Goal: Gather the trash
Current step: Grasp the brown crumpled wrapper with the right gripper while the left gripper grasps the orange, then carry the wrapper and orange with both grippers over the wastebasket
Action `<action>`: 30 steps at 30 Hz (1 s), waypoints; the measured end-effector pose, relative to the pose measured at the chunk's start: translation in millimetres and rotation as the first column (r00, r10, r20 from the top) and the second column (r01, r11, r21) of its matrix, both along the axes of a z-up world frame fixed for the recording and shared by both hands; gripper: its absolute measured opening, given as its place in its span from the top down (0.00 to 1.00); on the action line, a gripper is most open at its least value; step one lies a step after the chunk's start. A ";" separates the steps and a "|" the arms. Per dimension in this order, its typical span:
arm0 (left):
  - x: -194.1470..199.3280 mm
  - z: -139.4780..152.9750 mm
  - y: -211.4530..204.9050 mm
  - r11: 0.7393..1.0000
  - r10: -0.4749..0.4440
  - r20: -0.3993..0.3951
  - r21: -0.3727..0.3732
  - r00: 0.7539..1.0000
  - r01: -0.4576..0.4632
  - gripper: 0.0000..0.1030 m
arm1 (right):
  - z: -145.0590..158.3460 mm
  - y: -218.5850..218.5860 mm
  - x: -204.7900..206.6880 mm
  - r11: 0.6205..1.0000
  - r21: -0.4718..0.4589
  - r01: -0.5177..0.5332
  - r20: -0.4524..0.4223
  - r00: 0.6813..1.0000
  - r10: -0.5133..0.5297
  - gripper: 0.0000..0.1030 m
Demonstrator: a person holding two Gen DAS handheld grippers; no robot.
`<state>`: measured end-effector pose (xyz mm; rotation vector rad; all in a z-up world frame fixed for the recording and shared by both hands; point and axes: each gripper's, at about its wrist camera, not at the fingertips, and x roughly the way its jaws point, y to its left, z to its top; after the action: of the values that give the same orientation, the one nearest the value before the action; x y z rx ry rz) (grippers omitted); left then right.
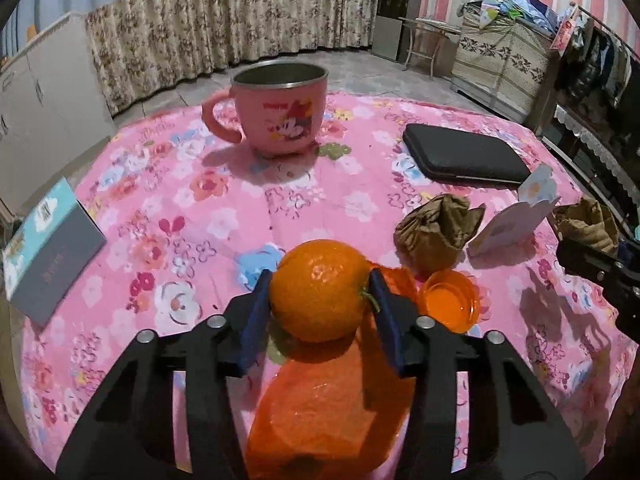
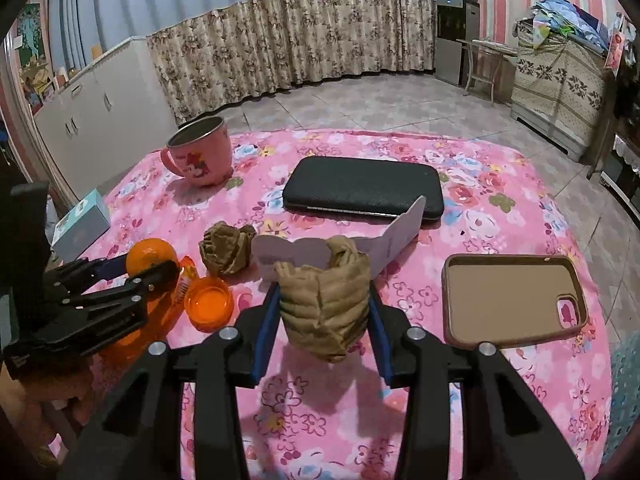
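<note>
Tabletop (image 2: pixel 500 168) under a pink floral cloth, listed left to right as seen in the right wrist view.

- Blue-and-grey box (image 2: pixel 82 226): at the far left edge of the cloth, partly overhanging it.
- Pink mug (image 2: pixel 200 156): upper left, upright, near the back edge; bare cloth all round it.
- Left tool (image 2: pixel 154 268): lower left, its blue pads closed on the orange (image 2: pixel 150 258) from both sides. Left wrist view shows the same grip, fruit (image 1: pixel 320 290) between the pads, above an orange transparent container (image 1: pixel 332 408).
- Orange lid (image 2: pixel 210 302): lying open side up, just beside the left tool.
- Crumpled brown paper on the cloth (image 2: pixel 226 252): centre left, loose, just behind the lid, close to the folded card.
- Folded pale card (image 2: pixel 400 236): centre, standing on edge, in front of the black case.
- Black case (image 2: pixel 364 192): upper centre, flat, clear cloth behind it up to the back edge.
- Right tool (image 2: pixel 324 320): lower centre, pads gripping a second crumpled brown paper wad (image 2: pixel 326 304), held clear of the cloth with its shadow below.
- Brown phone case (image 2: pixel 514 300): right, flat, hollow side up, close to the right edge.

Open room: wide bare cloth in the lower centre under the right tool, and between mug and box.
</note>
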<state>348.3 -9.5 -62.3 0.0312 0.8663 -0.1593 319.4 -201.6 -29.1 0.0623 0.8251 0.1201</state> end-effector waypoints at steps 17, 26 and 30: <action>-24.3 43.1 4.1 0.999 0.001 0.122 -0.050 0.993 0.005 0.59 | 12.2 -8.3 -6.4 1.000 0.008 0.022 0.048 0.999 -0.023 0.59; -35.8 68.9 -45.9 0.991 -0.080 0.174 -0.092 0.982 0.097 0.59 | 45.0 -75.1 -57.1 0.990 -0.027 0.141 0.157 0.978 -0.135 0.59; -44.1 80.3 -103.3 0.982 -0.166 0.193 -0.058 0.967 0.180 0.59 | 74.4 -121.5 -93.2 0.965 -0.103 0.243 0.252 0.945 -0.211 0.58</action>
<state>304.2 -112.9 18.0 0.0506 0.6679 -0.3480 226.2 -323.1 45.3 0.0169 0.5780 -0.1437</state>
